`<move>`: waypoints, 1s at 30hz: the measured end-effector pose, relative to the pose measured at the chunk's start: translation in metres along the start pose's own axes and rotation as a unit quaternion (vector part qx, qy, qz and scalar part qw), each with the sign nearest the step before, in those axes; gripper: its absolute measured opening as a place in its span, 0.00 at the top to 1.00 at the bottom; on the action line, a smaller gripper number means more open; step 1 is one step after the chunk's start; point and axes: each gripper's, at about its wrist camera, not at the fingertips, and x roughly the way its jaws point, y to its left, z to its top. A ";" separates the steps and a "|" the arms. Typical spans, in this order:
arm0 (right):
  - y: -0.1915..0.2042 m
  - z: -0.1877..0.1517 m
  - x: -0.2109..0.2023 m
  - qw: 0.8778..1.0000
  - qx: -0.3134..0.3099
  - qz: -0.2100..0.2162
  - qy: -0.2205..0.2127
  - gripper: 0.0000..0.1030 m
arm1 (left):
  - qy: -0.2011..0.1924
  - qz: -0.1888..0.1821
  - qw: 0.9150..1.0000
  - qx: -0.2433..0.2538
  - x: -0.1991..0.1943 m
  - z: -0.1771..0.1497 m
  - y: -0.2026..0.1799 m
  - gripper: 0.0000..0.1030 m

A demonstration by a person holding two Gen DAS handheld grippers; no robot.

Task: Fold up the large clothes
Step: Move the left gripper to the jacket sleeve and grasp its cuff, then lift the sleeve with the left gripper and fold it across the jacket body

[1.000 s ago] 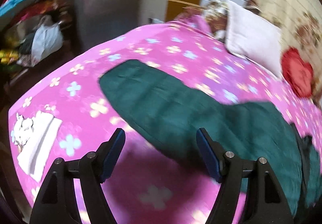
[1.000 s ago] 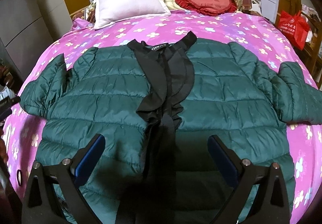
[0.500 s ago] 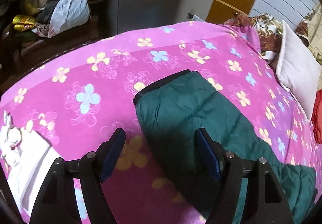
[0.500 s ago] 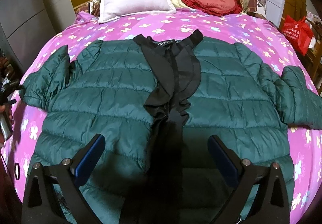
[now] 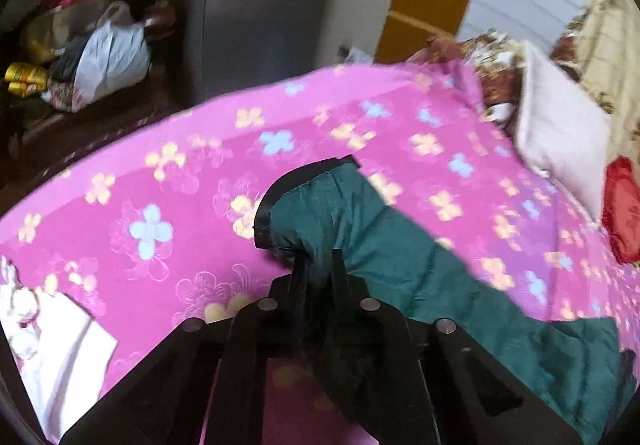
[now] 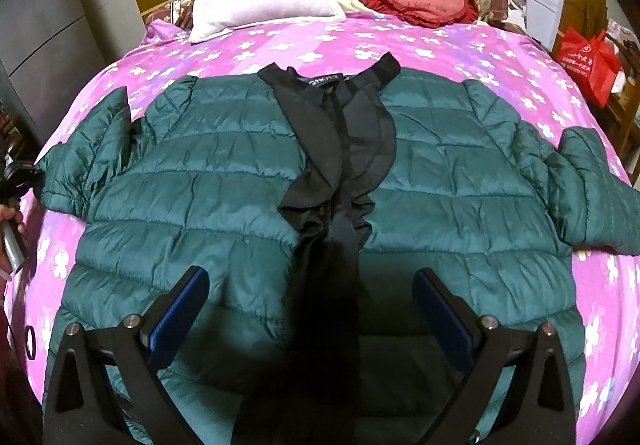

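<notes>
With the green jacket [image 6: 224,205] spread face-up across the pink bedspread [image 6: 460,49], collar toward the pillows, the left gripper [image 5: 318,265] has just snapped closed, and the left sleeve [image 5: 400,245] is pinched between its jaws right at the cuff [image 5: 266,213]. That's a firm bite on the puffy fabric just behind the black edging. Over on the other side, the right gripper [image 6: 308,313] hangs above the lower front of the jacket, jaws wide apart, nothing in them, fingers clear of the cloth. The step in hand looks like carrying that sleeve in across the chest. To do it well, the cuff wants lifting only enough to clear the bedspread, then sweeping toward the black zip strip [image 6: 340,165] so the crease lands at the shoulder seam. Slick quilted nylon likes to slide, so an even pull matters. The free gripper could press the body down to stop it dragging along.
</notes>
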 end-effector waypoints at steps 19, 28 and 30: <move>-0.045 -0.012 -0.034 0.999 0.032 -0.019 -0.020 0.00 | -0.014 -0.175 0.979 0.105 -0.151 -0.061 -0.115 1.00; -0.074 -0.014 -0.030 0.998 0.052 -0.037 -0.014 0.00 | 0.014 -0.210 0.964 0.162 -0.174 -0.116 -0.180 1.00; -0.078 -0.015 -0.031 0.998 0.055 -0.038 -0.016 0.00 | 0.021 -0.215 0.961 0.175 -0.176 -0.128 -0.196 1.00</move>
